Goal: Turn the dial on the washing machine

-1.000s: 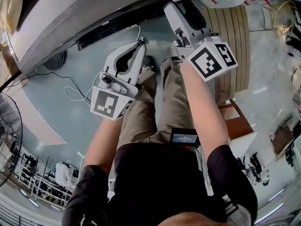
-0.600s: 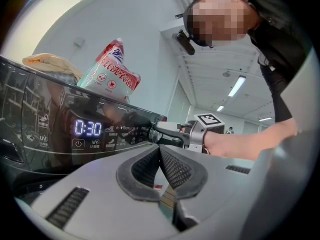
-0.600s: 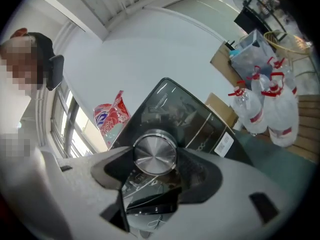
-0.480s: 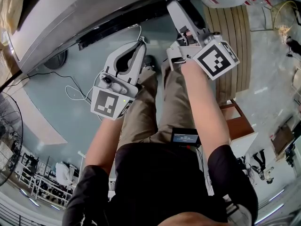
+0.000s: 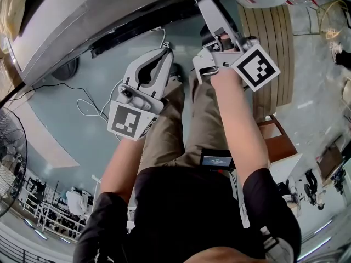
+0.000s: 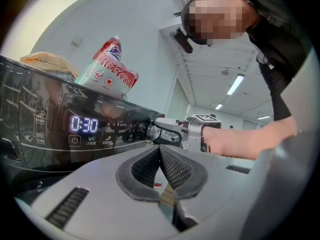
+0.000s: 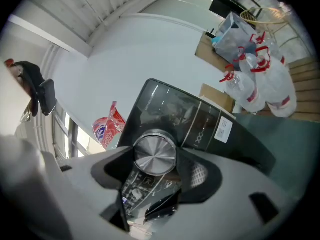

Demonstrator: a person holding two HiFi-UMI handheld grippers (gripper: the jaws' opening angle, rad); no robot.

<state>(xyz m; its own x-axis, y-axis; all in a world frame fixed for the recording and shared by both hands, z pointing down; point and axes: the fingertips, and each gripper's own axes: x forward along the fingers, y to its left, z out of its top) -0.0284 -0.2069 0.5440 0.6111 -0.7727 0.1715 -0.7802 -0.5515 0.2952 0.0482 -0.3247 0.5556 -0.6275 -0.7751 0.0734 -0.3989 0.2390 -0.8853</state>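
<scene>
The right gripper (image 5: 207, 1) has rolled since a second ago: in the head view its marker cube (image 5: 255, 66) now sits turned clockwise, with one corner pointing down. Its tip has stayed against the front of the washing machine (image 5: 66, 21). The left gripper (image 6: 159, 153) has kept its place, low and to the left of the person's knee.

In the right gripper view, the round silver dial (image 7: 155, 153) sits between the two jaws, and a dark pad presses on each side of its rim, so the claw pinches the dial. The dial stands on the machine's glossy dark control panel (image 6: 45, 134), to the right of the lit display (image 6: 83, 124) reading 0:30.

The left gripper's jaws are pressed together with nothing between them, clear of the panel. A red-and-white bag (image 6: 112, 66) lies on top of the machine.
</scene>
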